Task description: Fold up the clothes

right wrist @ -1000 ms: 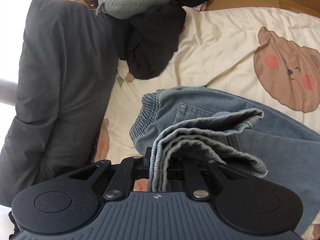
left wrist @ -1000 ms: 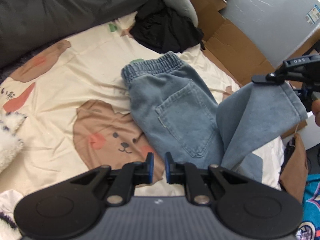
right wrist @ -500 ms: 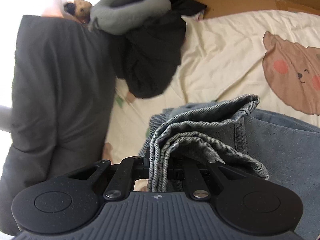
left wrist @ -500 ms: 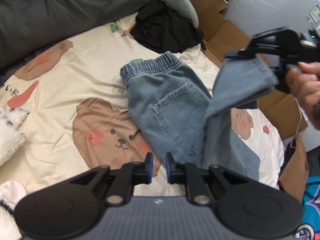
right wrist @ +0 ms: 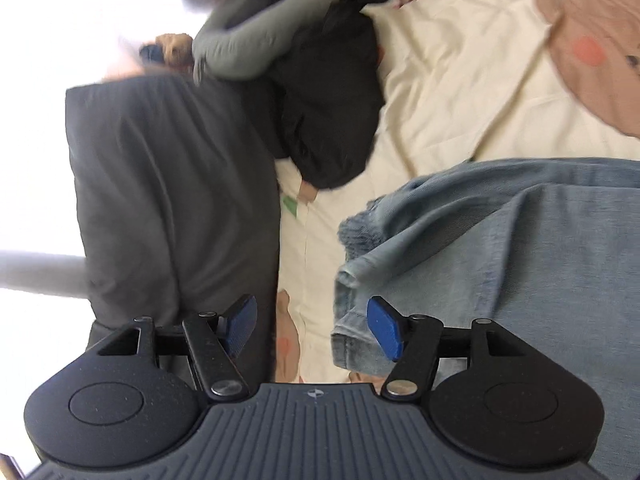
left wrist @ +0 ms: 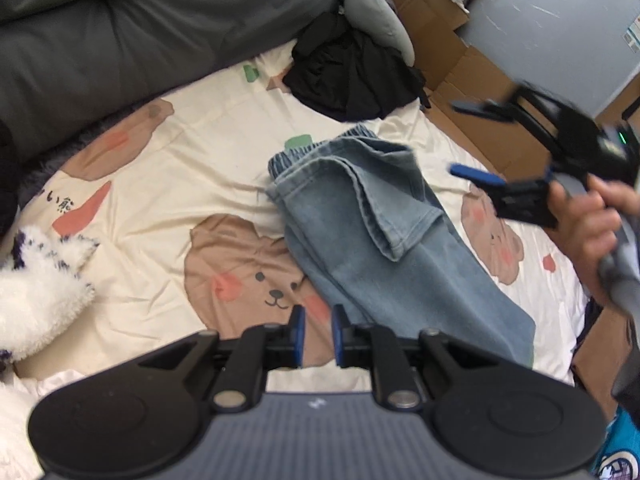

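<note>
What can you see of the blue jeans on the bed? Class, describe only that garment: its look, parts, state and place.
The jeans are light blue, faded denim with a gathered elastic waistband. They lie flat on the cream bear-print sheet, folded over so the stitched leg hems rest near the waistband. Nothing grips them: the right gripper is open beside the hems, and the left gripper holds nothing.

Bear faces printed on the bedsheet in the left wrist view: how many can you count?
2: one bear face left of the jeans, one to their right. Others may be hidden under clothes.
</note>
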### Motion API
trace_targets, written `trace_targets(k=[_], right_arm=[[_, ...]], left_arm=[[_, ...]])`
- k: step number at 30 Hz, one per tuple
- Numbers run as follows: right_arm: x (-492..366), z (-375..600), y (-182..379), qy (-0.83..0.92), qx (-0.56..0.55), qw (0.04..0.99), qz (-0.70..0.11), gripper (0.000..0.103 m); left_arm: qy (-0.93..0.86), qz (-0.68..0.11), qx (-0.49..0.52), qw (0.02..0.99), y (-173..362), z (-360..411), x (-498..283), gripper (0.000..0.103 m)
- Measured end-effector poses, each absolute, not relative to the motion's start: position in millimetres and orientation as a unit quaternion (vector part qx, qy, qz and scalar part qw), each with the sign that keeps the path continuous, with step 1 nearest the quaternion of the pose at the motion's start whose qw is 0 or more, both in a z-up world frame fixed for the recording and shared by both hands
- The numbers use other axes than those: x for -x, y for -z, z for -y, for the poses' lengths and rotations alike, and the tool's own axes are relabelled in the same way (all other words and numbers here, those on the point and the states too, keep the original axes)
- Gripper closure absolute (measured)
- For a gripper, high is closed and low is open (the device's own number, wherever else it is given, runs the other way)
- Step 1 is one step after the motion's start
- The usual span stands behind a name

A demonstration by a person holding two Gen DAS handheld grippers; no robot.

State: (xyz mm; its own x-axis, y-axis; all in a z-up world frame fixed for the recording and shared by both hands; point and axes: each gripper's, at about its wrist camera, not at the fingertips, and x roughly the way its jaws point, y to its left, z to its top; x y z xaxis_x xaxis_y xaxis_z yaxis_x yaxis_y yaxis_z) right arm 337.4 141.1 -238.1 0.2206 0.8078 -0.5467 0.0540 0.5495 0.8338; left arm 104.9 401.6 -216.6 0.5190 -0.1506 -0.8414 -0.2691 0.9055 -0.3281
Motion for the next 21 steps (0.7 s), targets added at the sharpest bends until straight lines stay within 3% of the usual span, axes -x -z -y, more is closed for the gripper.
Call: trace_targets(k=[14, 21], right_arm=[[-298, -4, 241, -0.222, -0.392, 0.716, -0.533, 0.035], [-264, 65, 258, -0.164, -0.421, 0.727, -0.517, 0.035]], left_arm=[[-0.005, -0.483, 0.167, 0.859, 218, -385, -131, 0.075], [0.013, -0.480, 0.134, 0.867, 219, -376, -160, 0.073]])
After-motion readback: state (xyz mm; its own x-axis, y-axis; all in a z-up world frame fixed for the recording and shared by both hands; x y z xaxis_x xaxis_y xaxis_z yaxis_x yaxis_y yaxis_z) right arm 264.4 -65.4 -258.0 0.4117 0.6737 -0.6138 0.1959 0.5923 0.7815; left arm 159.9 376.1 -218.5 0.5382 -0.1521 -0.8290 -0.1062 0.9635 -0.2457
